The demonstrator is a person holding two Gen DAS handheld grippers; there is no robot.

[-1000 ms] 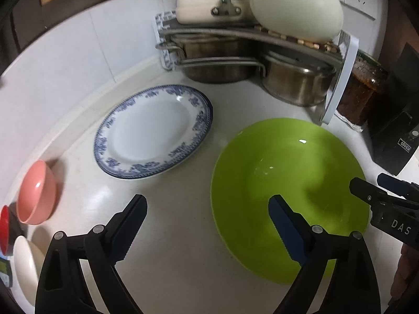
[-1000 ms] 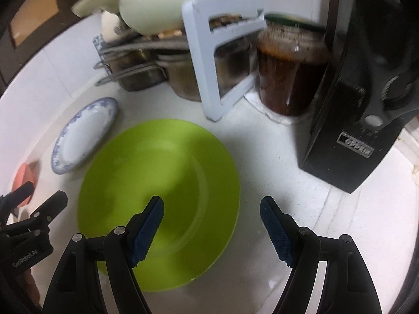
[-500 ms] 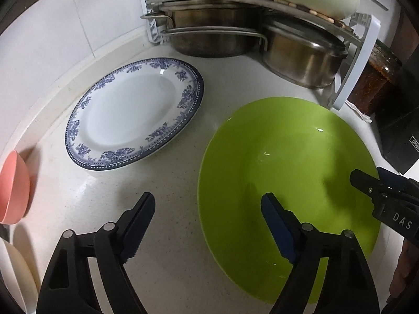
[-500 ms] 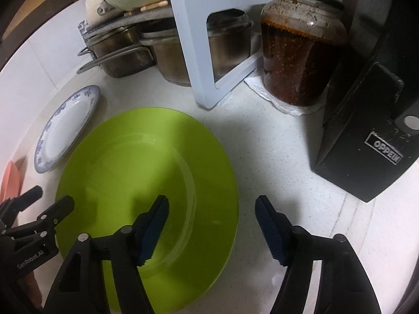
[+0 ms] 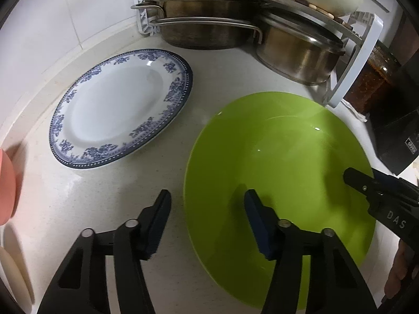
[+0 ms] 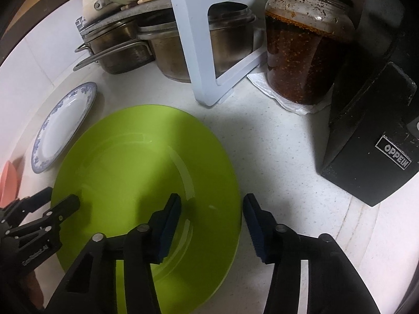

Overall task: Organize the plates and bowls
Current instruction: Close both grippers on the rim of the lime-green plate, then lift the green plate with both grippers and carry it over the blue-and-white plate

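Note:
A large green plate (image 5: 275, 172) lies flat on the white counter, with a blue-patterned white plate (image 5: 120, 107) to its left. My left gripper (image 5: 207, 205) straddles the green plate's left rim, one finger over the counter and one over the plate; its jaws are closing and the pads stand clear of the rim. In the right wrist view my right gripper (image 6: 212, 205) straddles the right rim of the green plate (image 6: 125, 167) the same way, closing, with a gap on each side. Each view shows the other gripper across the plate.
A pink bowl (image 5: 6, 185) and a white bowl (image 5: 13, 267) sit at the far left edge. Behind the plates stands a white rack (image 6: 193, 52) with steel pots (image 5: 296, 49) under it. A dark jar (image 6: 303, 52) and a black block (image 6: 371, 144) stand at the right.
Both grippers came down closer to the green plate, and their jaws narrowed around its opposite rims. The plates have not moved.

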